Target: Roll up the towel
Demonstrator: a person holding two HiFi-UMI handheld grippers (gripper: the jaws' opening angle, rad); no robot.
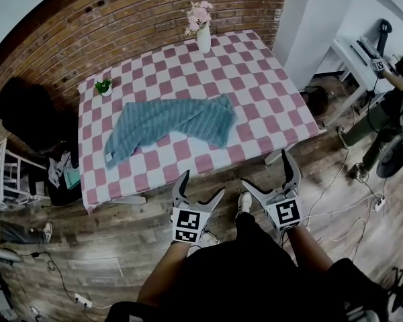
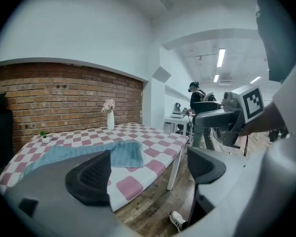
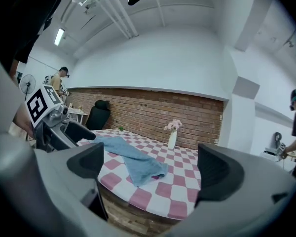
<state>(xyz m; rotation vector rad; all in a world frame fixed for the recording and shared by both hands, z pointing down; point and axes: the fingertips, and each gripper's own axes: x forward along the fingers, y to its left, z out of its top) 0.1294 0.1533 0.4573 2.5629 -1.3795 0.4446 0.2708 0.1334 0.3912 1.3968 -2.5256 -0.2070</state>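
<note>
A blue-grey towel (image 1: 171, 125) lies crumpled and spread lengthwise on the red-and-white checked table (image 1: 269, 92), its right end folded over. Both grippers hang over the wooden floor in front of the table's near edge, well short of the towel. My left gripper (image 1: 201, 185) is open with nothing between its jaws. My right gripper (image 1: 265, 168) beside it is also open and empty. In the left gripper view the towel (image 2: 123, 153) shows beyond the wide jaws of the left gripper (image 2: 148, 169). The right gripper view shows the towel (image 3: 133, 159) ahead of the right gripper (image 3: 150, 164).
A white vase of pink flowers (image 1: 203, 35) stands at the table's far edge, and a small potted plant (image 1: 105, 86) at its far left. A black chair (image 1: 27, 109) and a white rack (image 1: 7, 173) stand left of the table. A person (image 1: 396, 106) stands at the right, with cables (image 1: 336, 206) on the floor.
</note>
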